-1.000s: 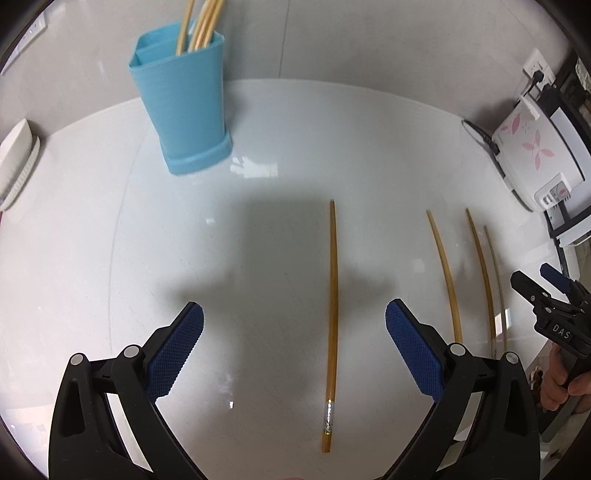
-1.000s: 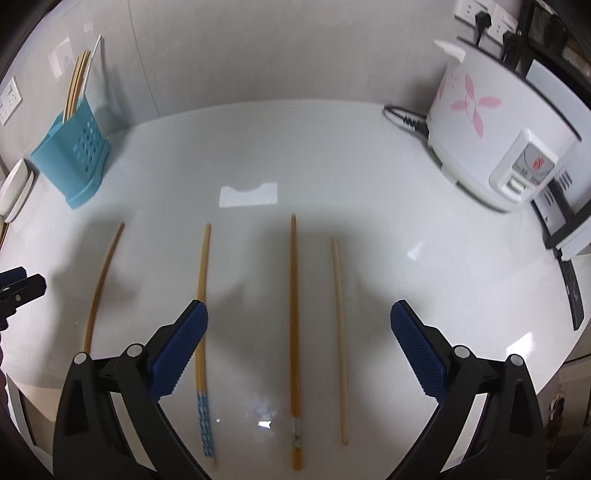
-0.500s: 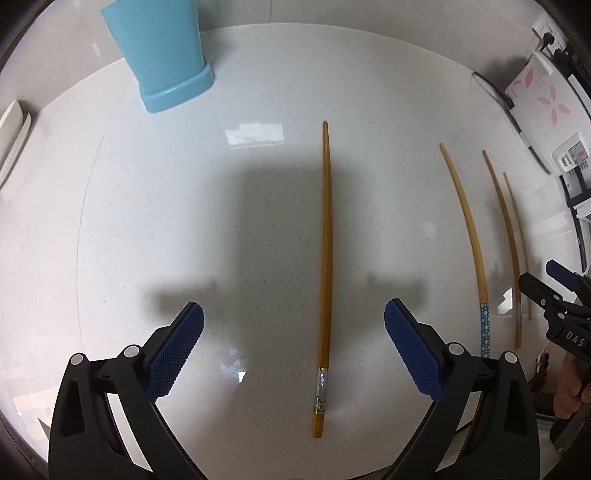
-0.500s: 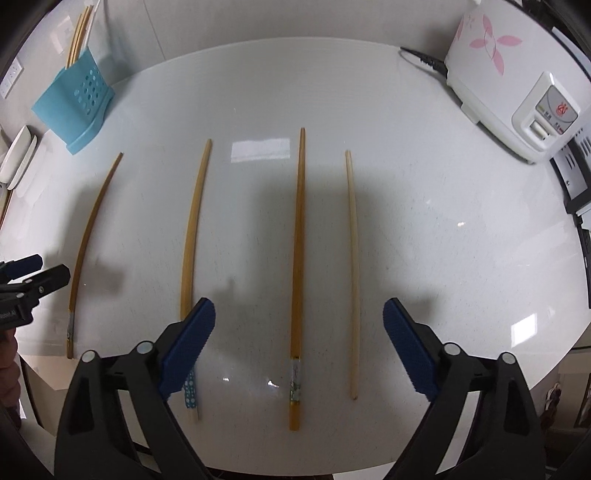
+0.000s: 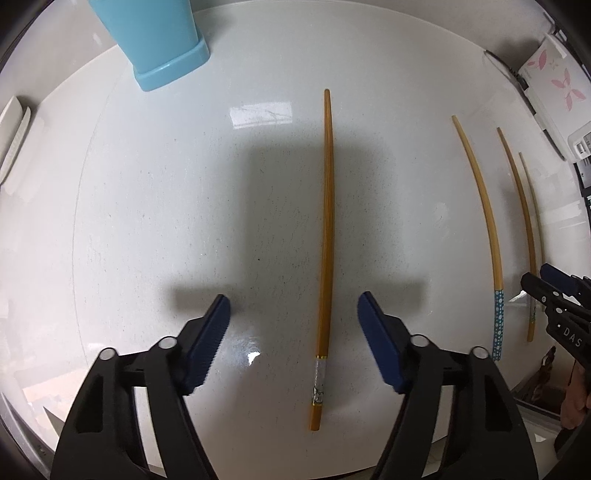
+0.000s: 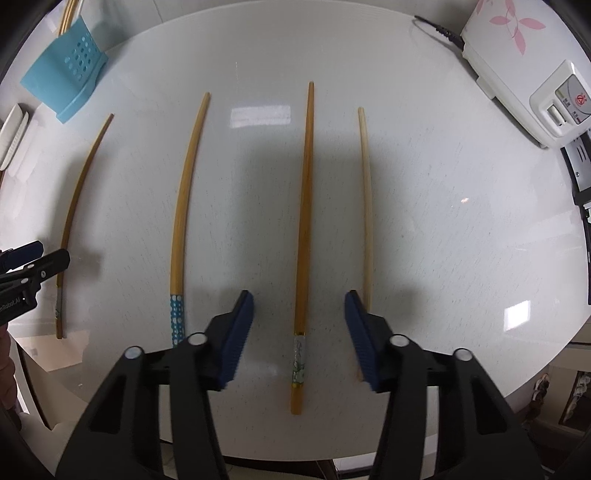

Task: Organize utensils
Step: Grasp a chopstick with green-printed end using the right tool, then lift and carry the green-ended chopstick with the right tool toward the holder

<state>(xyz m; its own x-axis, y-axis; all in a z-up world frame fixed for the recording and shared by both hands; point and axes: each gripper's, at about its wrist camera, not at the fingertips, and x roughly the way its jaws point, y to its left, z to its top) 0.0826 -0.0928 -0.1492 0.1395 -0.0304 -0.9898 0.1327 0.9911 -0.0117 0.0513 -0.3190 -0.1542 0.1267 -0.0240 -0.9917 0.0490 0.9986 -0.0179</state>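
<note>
Several wooden chopsticks lie side by side on the white table (image 5: 147,221). My left gripper (image 5: 293,306) is open, low over the leftmost chopstick (image 5: 327,236), which lies between its fingers nearer the right one. My right gripper (image 6: 299,301) is open around a chopstick with a silver band (image 6: 304,221). To its left lies a chopstick with a blue dotted end (image 6: 181,221), to its right a pale chopstick (image 6: 365,206). The blue utensil holder (image 5: 155,40) stands at the far left and shows in the right wrist view (image 6: 62,81) with chopsticks in it.
A white rice cooker with pink flowers (image 6: 517,62) stands at the far right, its cord (image 6: 439,27) on the table. A white object (image 5: 14,140) lies at the left edge. The table's front edge runs just below both grippers.
Both grippers have moved down and forward over the chopsticks. Their jaws have narrowed but stay open, each around one chopstick.
</note>
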